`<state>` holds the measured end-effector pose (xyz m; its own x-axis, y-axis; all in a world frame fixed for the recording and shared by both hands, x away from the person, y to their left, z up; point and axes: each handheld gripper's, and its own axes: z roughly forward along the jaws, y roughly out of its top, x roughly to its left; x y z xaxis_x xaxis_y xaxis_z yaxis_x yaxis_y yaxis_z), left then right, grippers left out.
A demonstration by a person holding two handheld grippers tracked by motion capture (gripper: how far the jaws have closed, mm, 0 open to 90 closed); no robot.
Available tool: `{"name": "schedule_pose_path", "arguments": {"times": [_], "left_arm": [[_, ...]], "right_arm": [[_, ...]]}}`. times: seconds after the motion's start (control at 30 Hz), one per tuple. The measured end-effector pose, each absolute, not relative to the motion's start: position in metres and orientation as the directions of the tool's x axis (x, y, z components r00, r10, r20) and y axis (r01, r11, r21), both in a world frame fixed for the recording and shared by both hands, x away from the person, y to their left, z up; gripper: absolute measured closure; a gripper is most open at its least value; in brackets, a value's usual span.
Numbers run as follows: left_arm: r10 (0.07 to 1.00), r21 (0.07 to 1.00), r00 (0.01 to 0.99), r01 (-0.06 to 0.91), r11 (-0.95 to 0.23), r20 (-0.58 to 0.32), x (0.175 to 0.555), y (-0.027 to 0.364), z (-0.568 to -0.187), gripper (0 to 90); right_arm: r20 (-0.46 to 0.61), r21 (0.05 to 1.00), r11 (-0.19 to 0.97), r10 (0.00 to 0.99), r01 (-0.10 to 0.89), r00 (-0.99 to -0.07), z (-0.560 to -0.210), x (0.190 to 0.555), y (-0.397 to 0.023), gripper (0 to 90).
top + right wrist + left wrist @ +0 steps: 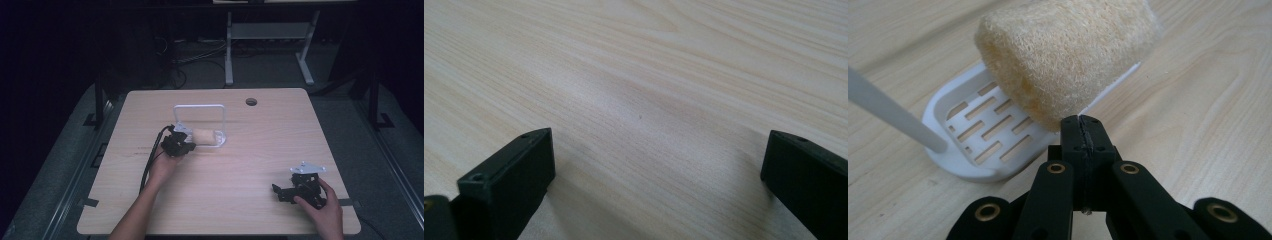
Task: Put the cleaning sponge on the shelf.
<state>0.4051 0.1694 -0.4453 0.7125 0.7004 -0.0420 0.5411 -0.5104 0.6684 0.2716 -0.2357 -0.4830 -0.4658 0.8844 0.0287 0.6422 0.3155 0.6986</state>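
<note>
1. High view: the left gripper (186, 141) sits just beside the tan sponge (206, 136), which lies beyond its tips on the white rack (199, 107).
2. Left gripper view: jaws pressed together (nothing between), tips touching the sponge's lower edge above the slotted rack base.
3. Right gripper view: the right gripper (656, 165) stands wide open over the bare table (649, 65).

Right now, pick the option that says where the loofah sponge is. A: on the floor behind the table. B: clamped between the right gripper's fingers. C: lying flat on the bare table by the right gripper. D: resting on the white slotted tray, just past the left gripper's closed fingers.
D: the loofah sponge leans on the white slotted tray, with the left gripper shut just in front of it, its fingers closed together.
</note>
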Motion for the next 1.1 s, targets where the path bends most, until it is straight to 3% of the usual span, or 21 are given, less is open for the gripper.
{"name": "schedule_pose_path", "arguments": {"times": [0.3, 0.57, 0.77, 0.93, 1.1], "left_arm": [[0.697, 0.665, 0.716, 0.542, -0.515, -0.044, 0.404, 0.167, -0.446, 89.3], [0.683, 0.675, 0.729, 0.531, -0.512, -0.055, 0.395, 0.167, -0.437, 81.8], [0.686, 0.674, 0.726, 0.530, -0.514, -0.048, 0.388, 0.171, -0.431, 68.3], [0.705, 0.681, 0.707, 0.542, -0.492, -0.053, 0.383, 0.178, -0.429, 49.9], [0.716, 0.685, 0.695, 0.552, -0.476, -0.064, 0.374, 0.185, -0.428, 38.5]], "right_arm": [[0.029, 0.699, 0.315, 0.884, 0.642, -0.466, -0.483, 0.272, -0.236, 0.7], [0.029, 0.699, 0.315, 0.884, 0.642, -0.466, -0.483, 0.272, -0.236, 0.7], [0.029, 0.699, 0.315, 0.884, 0.642, -0.466, -0.483, 0.272, -0.236, 0.7], [0.029, 0.699, 0.316, 0.884, 0.642, -0.466, -0.483, 0.272, -0.236, 0.7], [0.029, 0.699, 0.315, 0.884, 0.642, -0.466, -0.483, 0.272, -0.236, 0.7]]}}
